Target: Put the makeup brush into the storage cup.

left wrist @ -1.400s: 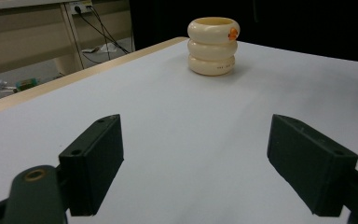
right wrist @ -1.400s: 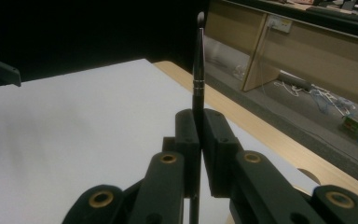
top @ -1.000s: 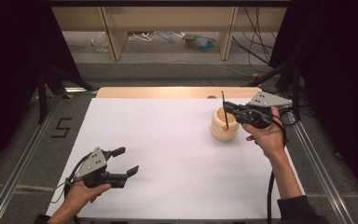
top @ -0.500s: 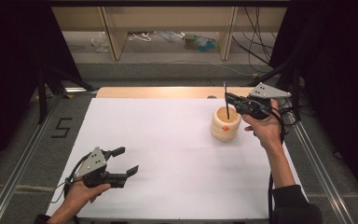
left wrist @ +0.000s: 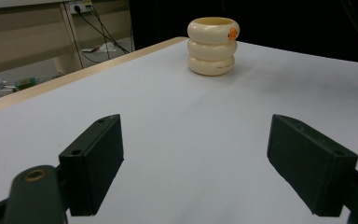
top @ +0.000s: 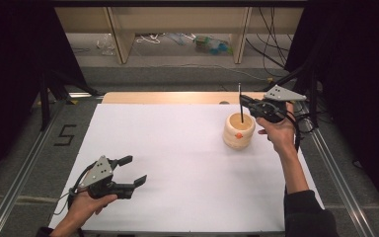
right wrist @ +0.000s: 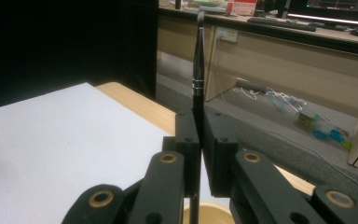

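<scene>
**Two hand-held grippers and a ringed cream holder on a white table**

The left gripper is held low over the white table, well apart from the cream holder and nearer the person; its jaws are spread wide with nothing between them. The cream holder, formed of three stacked rings with an orange mark, stands upright. Directly above its opening, the right gripper is clamped on a thin black pen, kept upright with its lower end inside the holder
</scene>
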Available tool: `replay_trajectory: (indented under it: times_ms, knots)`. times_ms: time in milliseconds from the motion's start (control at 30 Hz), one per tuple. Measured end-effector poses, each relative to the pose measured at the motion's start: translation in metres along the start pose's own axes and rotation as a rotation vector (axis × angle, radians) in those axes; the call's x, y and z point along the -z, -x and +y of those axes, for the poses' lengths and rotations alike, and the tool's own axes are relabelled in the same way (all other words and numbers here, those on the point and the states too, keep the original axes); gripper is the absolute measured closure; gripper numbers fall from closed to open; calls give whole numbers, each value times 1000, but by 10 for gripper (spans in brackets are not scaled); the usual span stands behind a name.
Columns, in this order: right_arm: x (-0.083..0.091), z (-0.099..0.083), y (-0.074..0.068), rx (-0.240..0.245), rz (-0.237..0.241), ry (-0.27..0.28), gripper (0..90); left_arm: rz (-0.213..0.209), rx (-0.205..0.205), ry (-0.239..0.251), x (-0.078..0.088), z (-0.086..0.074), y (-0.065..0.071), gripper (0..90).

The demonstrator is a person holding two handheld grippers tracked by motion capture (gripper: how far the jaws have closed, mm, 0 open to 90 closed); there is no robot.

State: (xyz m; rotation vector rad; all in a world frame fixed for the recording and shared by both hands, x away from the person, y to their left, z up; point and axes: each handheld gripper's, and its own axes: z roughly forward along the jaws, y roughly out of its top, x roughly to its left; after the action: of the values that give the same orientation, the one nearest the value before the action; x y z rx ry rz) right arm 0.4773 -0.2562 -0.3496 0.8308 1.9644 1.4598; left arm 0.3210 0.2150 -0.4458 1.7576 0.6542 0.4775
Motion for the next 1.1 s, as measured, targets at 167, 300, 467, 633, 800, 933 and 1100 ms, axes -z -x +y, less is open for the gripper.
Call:
replay_trajectory:
  times_ms: [167, 300, 467, 633, 800, 933, 1100]
  knots:
    - [-3, -1, 1, -1, -13, -2, 854, 0, -1, 0, 0, 0, 0, 183]
    - [-5, -3, 3, -3, -13, -7, 854, 0, -1, 0, 0, 0, 0, 183]
    - [-5, -5, 5, -8, -21, -11, 854, 0, -2, 1, 1, 0, 0, 183]
    - [-5, -7, 7, -8, -26, -15, 854, 0, -2, 1, 0, 0, 0, 183]
    - [-8, -11, 7, -12, -29, -35, 854, 1, -3, 1, 1, 0, 0, 183]
    - [-10, -15, 8, -12, -32, -41, 854, 0, -3, 1, 1, 0, 0, 183]
    - [-11, -18, 9, -16, -30, -57, 854, 1, -4, 1, 1, 0, 0, 183]
